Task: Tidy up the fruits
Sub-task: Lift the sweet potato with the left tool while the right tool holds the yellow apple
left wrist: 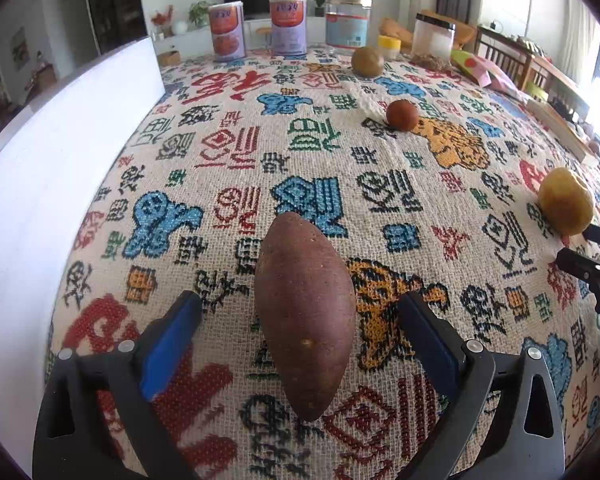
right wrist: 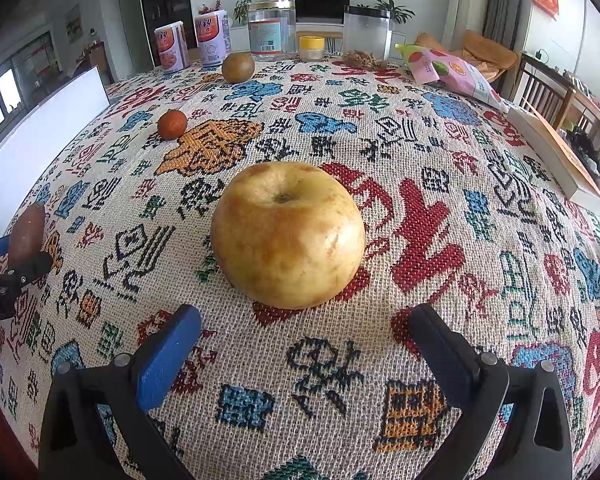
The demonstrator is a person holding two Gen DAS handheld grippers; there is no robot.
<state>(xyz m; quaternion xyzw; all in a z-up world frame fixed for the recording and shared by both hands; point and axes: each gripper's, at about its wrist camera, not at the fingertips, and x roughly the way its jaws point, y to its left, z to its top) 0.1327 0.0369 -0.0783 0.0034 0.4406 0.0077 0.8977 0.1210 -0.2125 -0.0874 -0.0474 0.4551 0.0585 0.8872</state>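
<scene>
Left tool (left wrist: 300, 300): black plastic frame, two fingers faced with blue pads (left wrist: 172, 344), round silver screws at the finger bases, triangular cut-outs in the outer arms. Right tool (right wrist: 304, 316): same build, black frame, blue pads (right wrist: 168, 356), silver screws. Seen from the right wrist view, the left tool's black body carries white lettering "Robot.AI".

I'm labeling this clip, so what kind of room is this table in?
Most likely a home living or dining room: a television on a low cabinet against the far wall, potted houseplants beside it, and wooden dining chairs next to the table's woven patterned tablecloth.
</scene>
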